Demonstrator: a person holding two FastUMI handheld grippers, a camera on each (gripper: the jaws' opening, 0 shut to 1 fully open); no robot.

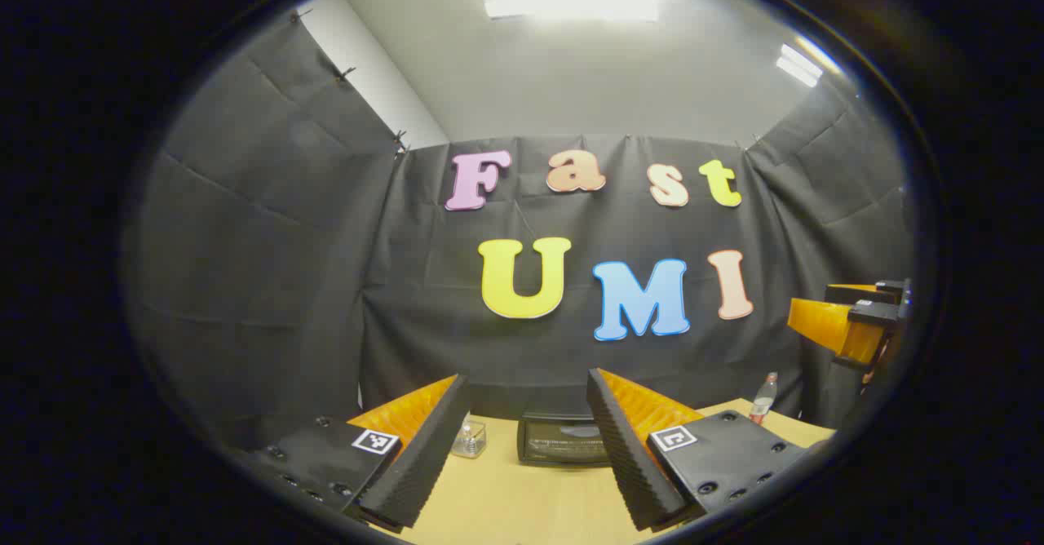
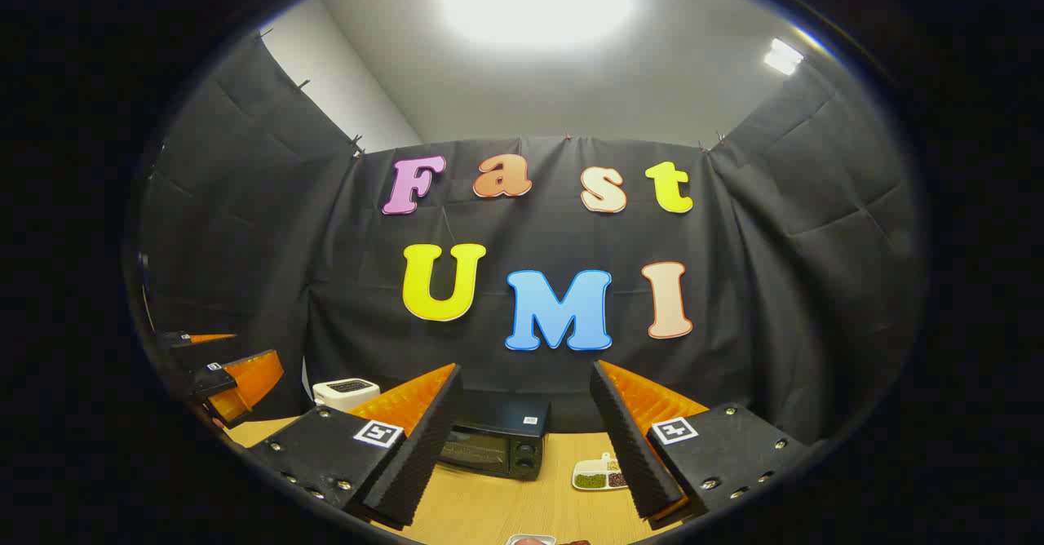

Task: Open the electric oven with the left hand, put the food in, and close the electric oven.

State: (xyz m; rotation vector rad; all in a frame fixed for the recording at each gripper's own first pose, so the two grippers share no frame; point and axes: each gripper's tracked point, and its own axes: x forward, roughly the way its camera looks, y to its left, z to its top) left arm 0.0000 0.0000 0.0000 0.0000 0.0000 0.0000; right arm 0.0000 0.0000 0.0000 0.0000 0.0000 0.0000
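The oven (image 2: 496, 447) is black with a dark glass door; the table (image 2: 506, 512) is pale wood-grain. The toaster (image 2: 346, 392) is white; the dish (image 2: 602, 476) is white, holding green and dark brown food.

Closed oven (image 2: 493, 449) between spread fingers (image 2: 420, 447)

A light wooden table (image 2: 497, 504) stands against the black cloth wall. On it, in the right gripper view, a black electric oven (image 2: 497, 445) with its door shut sits at the back, a white toaster (image 2: 346, 392) well to its left, and a white divided dish (image 2: 599, 475) of green and dark food just beside its right. In the left gripper view, a small clear jar (image 1: 470, 439) sits left of the oven and a plastic bottle (image 1: 763, 399) stands upright far right.
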